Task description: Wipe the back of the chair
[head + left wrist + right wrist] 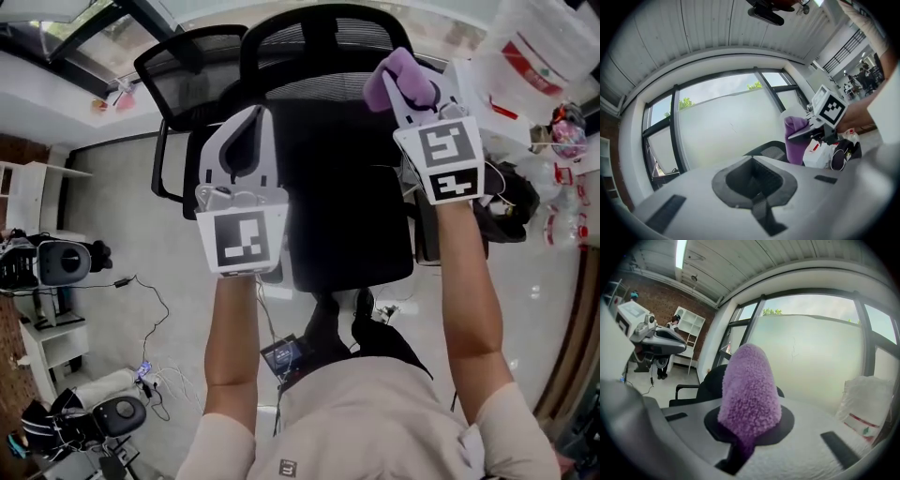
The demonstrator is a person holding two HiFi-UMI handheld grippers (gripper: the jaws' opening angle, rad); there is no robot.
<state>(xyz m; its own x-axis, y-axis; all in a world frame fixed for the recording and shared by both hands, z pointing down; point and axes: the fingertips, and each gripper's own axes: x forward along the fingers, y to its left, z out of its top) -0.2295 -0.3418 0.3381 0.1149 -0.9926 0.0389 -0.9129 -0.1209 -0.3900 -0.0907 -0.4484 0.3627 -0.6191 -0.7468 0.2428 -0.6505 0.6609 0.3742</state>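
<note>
The black office chair (349,202) stands right below me, and its mesh back (314,37) is on the far side. My right gripper (405,89) is shut on a fluffy purple cloth (401,77), held in the air above the back's right end. In the right gripper view the cloth (750,390) stands upright out of the jaws. My left gripper (255,114) hovers over the chair's left side, shut, with nothing in it. From the left gripper view I see the cloth (797,138) and the chair back (771,151) beyond the left gripper (753,161).
A second black chair (180,67) stands behind at the left. White bags (534,47) and clutter fill the right side. Cables and devices (141,370) lie on the floor at the left, by a white shelf (37,187). A large window (811,352) is ahead.
</note>
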